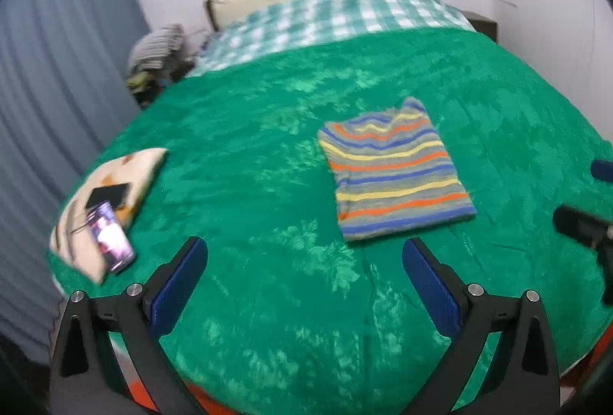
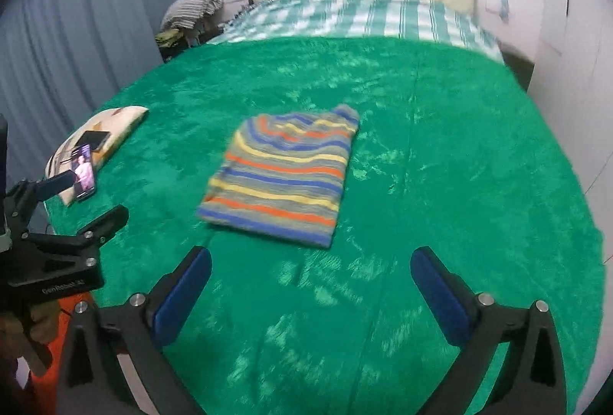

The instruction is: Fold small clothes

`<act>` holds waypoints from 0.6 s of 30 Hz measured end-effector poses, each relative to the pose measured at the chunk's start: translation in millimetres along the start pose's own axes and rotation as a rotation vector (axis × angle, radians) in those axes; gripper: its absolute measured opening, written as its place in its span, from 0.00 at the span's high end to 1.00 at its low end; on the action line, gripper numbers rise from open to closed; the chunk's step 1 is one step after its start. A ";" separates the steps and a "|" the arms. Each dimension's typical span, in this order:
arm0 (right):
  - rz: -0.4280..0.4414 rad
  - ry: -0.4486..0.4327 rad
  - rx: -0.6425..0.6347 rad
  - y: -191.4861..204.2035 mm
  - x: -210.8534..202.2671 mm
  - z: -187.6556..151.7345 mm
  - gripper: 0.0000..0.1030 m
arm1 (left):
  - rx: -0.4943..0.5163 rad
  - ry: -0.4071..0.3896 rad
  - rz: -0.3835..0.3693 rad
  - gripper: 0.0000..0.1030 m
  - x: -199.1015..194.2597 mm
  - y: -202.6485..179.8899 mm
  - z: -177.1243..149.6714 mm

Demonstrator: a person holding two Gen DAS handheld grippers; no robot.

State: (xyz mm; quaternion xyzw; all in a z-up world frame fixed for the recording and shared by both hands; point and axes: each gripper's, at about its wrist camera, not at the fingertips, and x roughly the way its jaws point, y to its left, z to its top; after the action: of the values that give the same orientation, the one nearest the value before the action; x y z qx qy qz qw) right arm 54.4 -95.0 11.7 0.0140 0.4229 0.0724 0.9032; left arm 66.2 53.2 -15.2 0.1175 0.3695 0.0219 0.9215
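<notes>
Folded shirt (image 1: 394, 170) lies flat mid-blanket (image 1: 249, 154).

Both grippers, left (image 1: 304, 285) and right (image 2: 310, 292), hover near of it, jaws spread wide and empty. A pillow (image 1: 115, 193) carrying two phones (image 1: 111, 235) lies far left.

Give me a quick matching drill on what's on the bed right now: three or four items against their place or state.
Items:
1. striped shirt
2. phone
3. checkered sheet
4. left tool

Place or state:
A. open, holding nothing
B. at the head of the bed, beyond the green blanket
C. folded, lying mid-blanket
D. screen lit, resting on the small pillow

Pairs: 1-C, 2-D, 3-B, 4-A
</notes>
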 end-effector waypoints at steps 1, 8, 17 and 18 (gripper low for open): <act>-0.004 0.004 -0.006 4.6 -6.2 -4.4 0.00 | -0.018 0.012 -0.010 0.01 -2.9 0.8 -2.7; -0.037 0.044 -0.022 21.2 -41.1 -31.1 0.00 | -0.051 0.108 -0.107 0.01 -34.1 5.0 -23.1; -0.033 0.056 -0.035 34.8 -92.5 -42.0 0.00 | 0.003 0.082 -0.082 0.00 -83.0 11.3 -33.1; -0.031 0.066 -0.045 36.8 -97.2 -42.3 0.00 | -0.005 0.085 -0.093 0.00 -87.0 13.2 -33.3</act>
State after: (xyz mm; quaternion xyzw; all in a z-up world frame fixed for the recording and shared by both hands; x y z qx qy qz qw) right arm -43.8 -74.0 61.8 -0.0152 0.4508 0.0683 0.8899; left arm -19.3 61.6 23.3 0.0969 0.4135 -0.0151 0.9052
